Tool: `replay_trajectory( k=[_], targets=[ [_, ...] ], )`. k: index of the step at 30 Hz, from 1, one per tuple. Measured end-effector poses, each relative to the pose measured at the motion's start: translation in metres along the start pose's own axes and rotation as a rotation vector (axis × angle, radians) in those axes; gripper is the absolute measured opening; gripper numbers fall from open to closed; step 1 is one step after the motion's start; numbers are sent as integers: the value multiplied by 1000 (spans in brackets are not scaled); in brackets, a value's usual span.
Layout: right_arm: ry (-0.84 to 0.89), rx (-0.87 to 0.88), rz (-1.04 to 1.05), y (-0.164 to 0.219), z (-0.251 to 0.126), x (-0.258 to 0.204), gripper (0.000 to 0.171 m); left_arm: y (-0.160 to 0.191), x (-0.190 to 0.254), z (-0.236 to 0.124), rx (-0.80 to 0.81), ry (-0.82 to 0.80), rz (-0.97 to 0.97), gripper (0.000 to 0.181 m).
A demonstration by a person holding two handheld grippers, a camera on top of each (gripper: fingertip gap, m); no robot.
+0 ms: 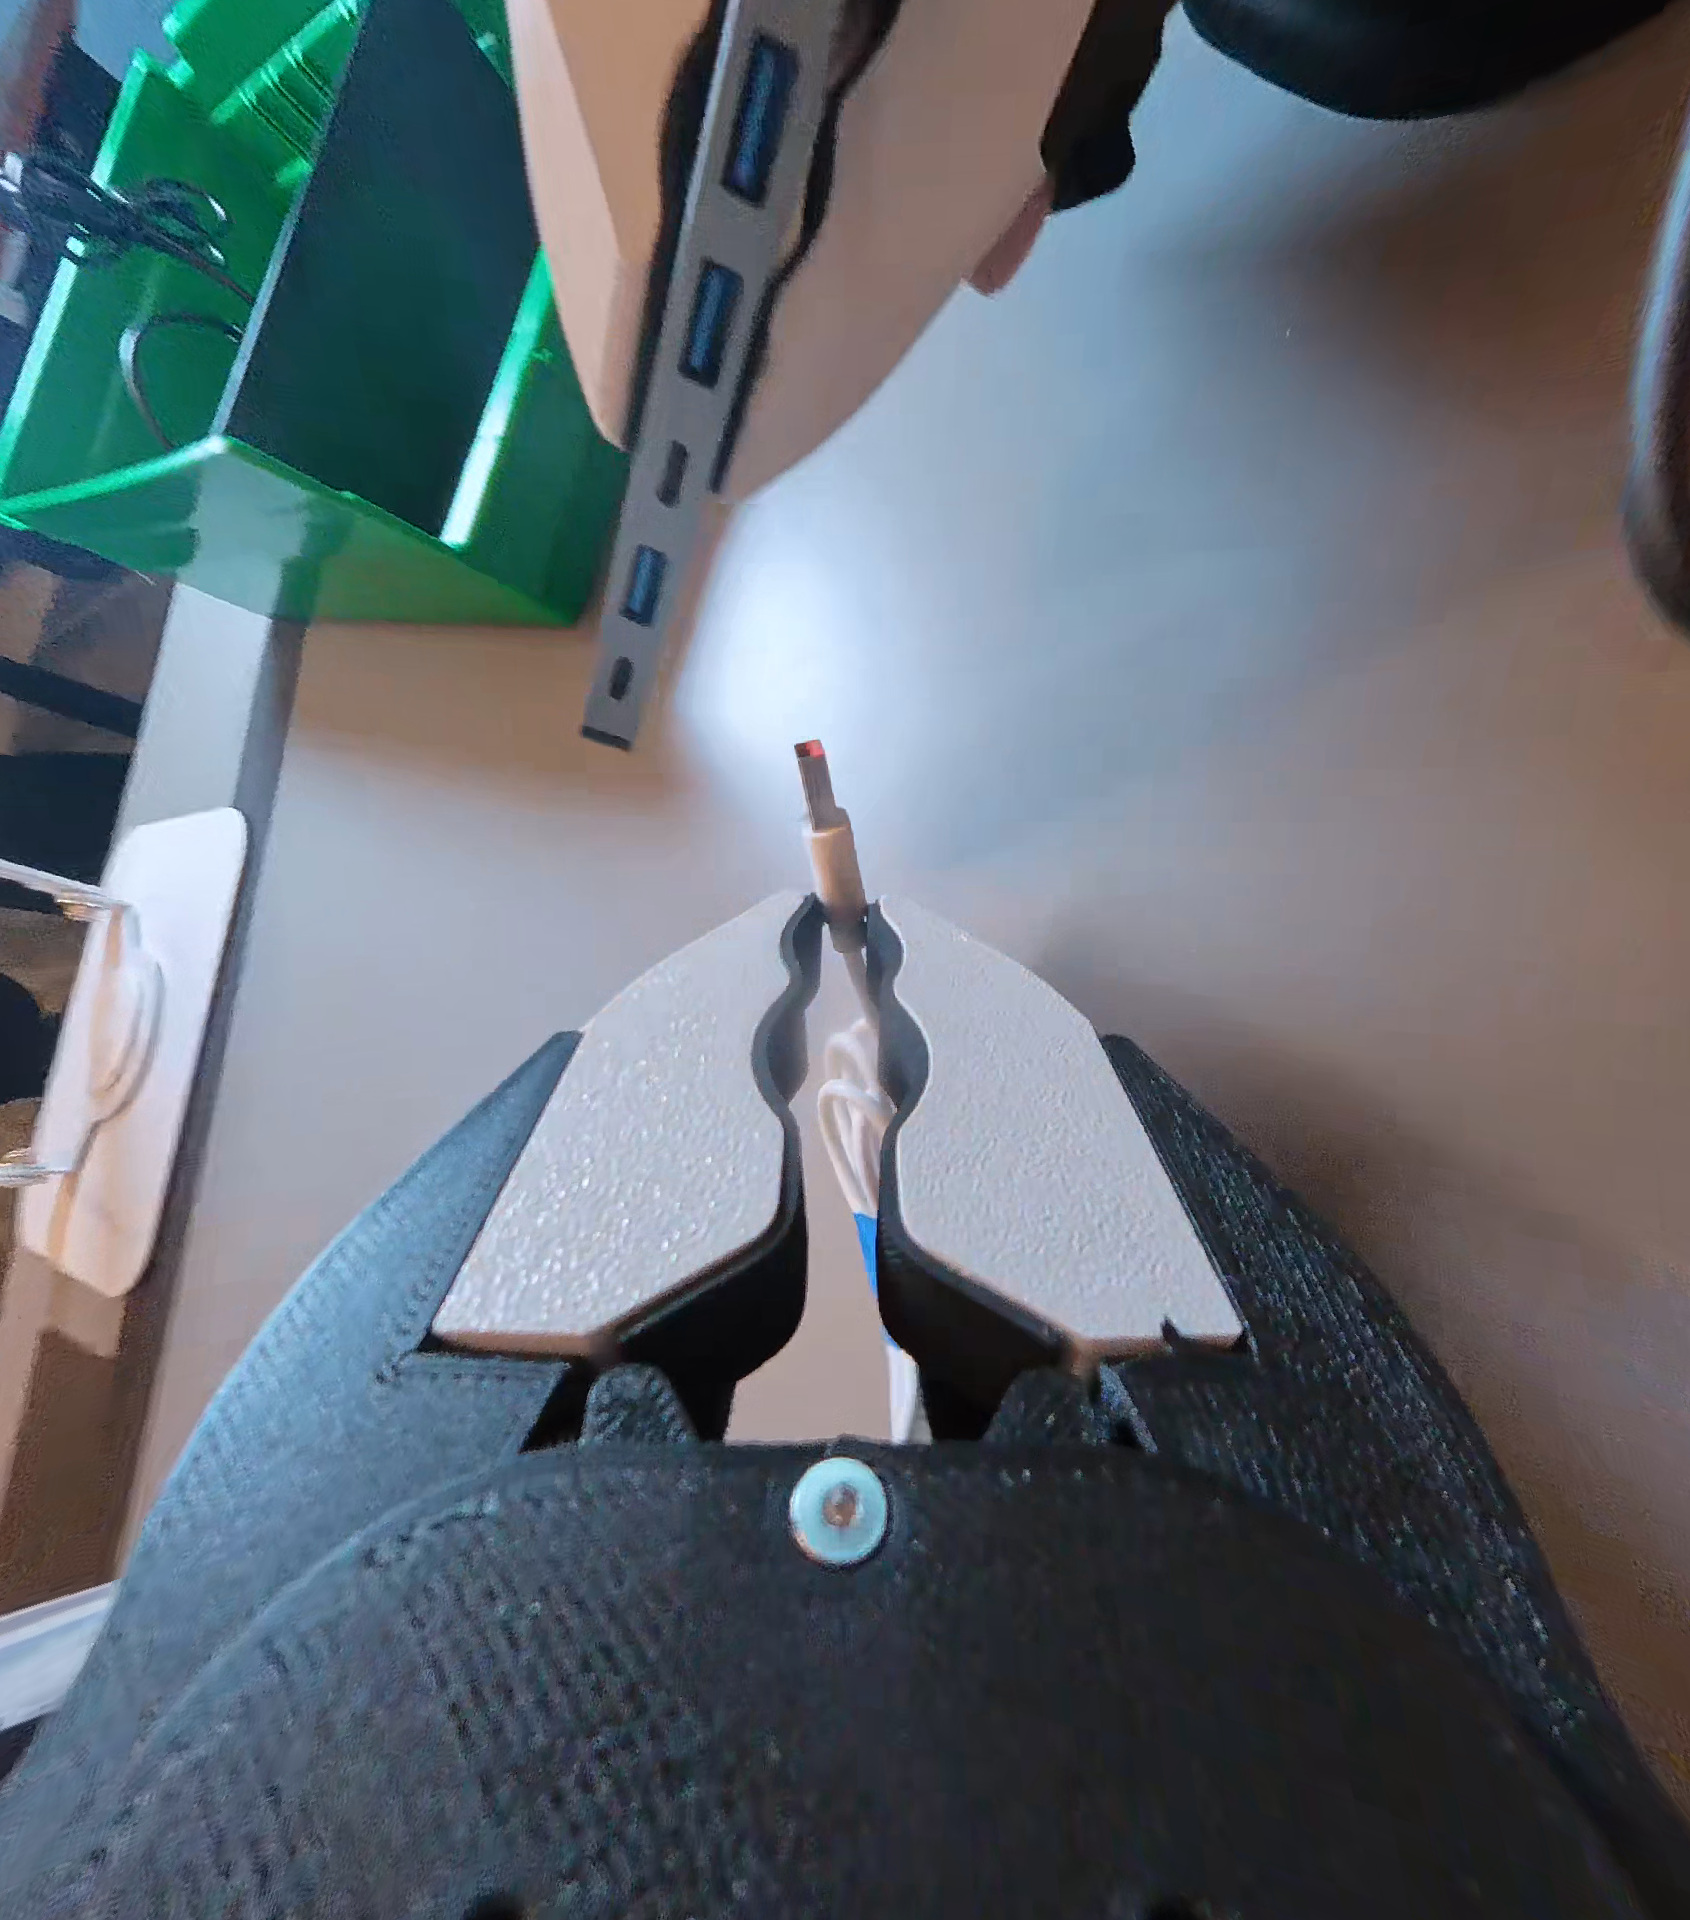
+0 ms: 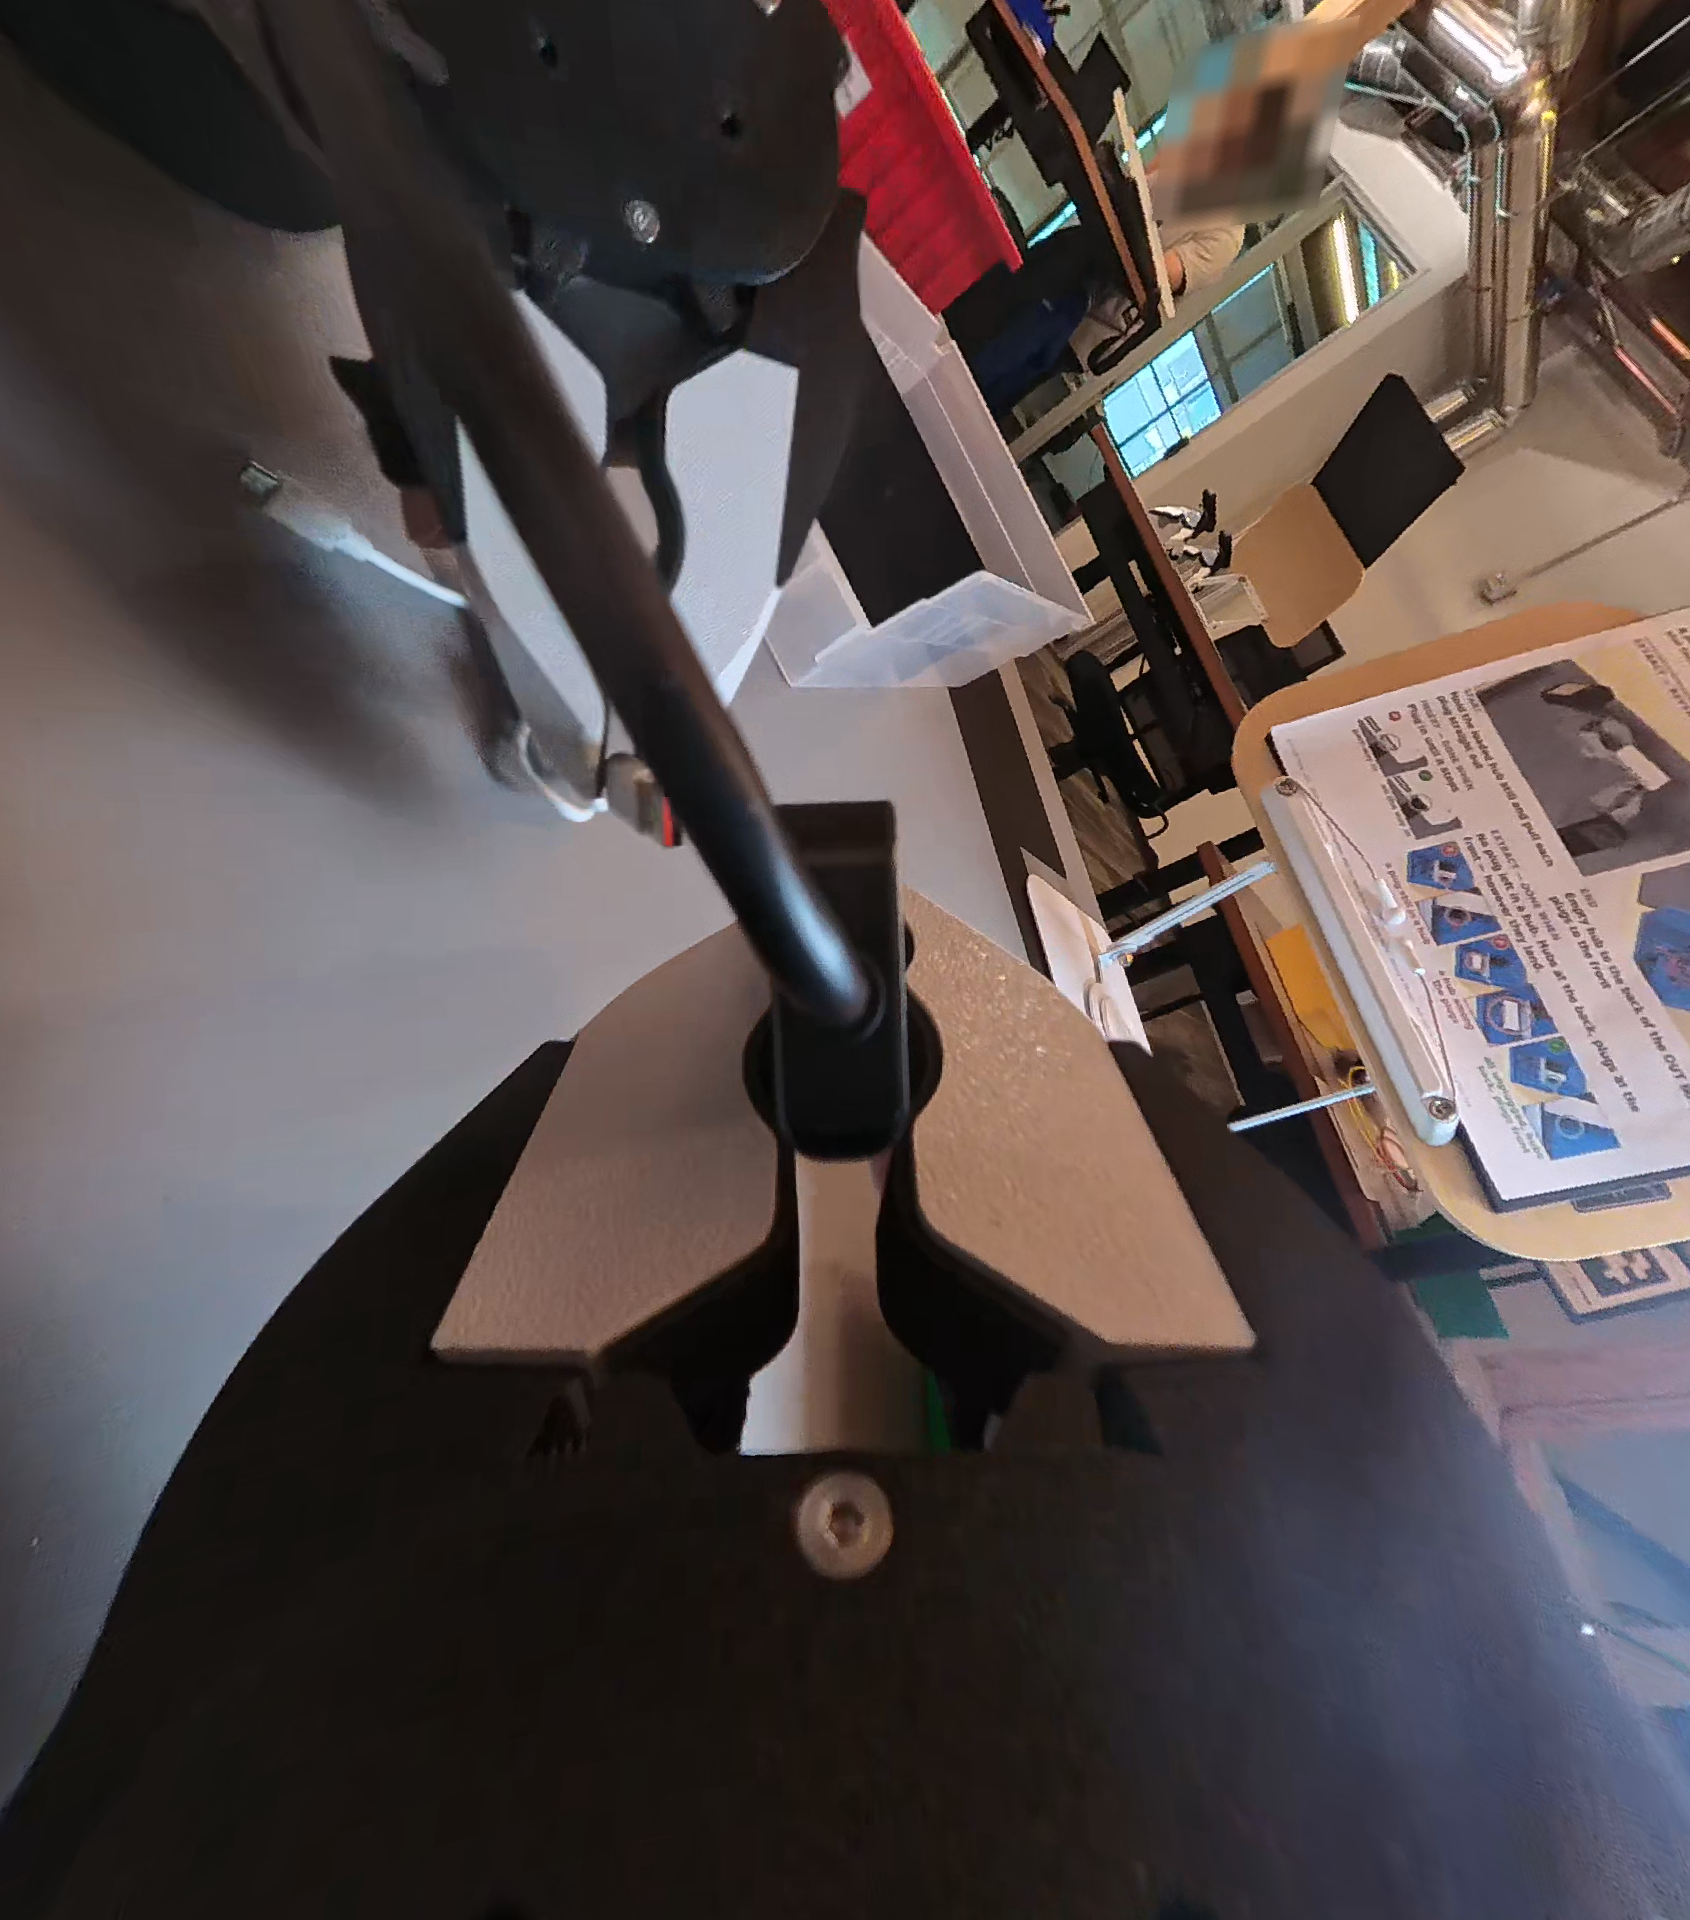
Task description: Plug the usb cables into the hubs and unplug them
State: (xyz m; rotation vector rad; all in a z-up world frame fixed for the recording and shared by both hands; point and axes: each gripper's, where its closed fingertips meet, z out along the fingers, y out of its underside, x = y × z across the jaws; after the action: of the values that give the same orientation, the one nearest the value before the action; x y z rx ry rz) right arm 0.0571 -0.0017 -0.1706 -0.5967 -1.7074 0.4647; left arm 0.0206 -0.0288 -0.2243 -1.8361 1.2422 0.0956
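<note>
My left gripper (image 1: pixel 841 914) is shut on the white USB cable (image 1: pixel 846 1101) just behind its plug (image 1: pixel 820 821). The plug has a red tip and points at the grey hub (image 1: pixel 685 416), a short gap below the hub's lower end. The hub has several blue ports along its side. My right gripper (image 2: pixel 836 925) is shut on the hub (image 2: pixel 841 987), seen end-on, with the hub's black cable (image 2: pixel 612 540) running away from it. The right gripper also shows in the left wrist view (image 1: pixel 680 457), clamped around the hub. The left gripper (image 2: pixel 560 769) and plug (image 2: pixel 638 795) show farther off.
A green bin (image 1: pixel 301 416) stands on the table (image 1: pixel 1236 727) just left of the hub. A white pad with a clear stand (image 1: pixel 134 1039) sits at the table's left edge. A clear plastic box (image 2: pixel 934 623) and an instruction sheet on a board (image 2: pixel 1547 883) are nearby. Left tips to right tips: about 7 cm.
</note>
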Motion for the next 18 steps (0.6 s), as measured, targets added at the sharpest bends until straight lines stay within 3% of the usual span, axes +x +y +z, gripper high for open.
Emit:
replay_trajectory(
  k=[5, 10, 12, 18],
  targets=[
    [15, 7, 9, -1, -3, 4, 11, -7, 6, -4, 93, 180, -233, 8],
    [2, -12, -3, 2, 0, 1, 12, 19, -5, 1, -35, 98, -239, 8],
    [-2, -23, -11, 4, 1, -1, 12, 27, -3, 5, -108, 67, -203, 13],
    [12, -43, -10, 8, 0, 3, 11, 21, 16, -1, -90, 277, -309, 35]
  ],
)
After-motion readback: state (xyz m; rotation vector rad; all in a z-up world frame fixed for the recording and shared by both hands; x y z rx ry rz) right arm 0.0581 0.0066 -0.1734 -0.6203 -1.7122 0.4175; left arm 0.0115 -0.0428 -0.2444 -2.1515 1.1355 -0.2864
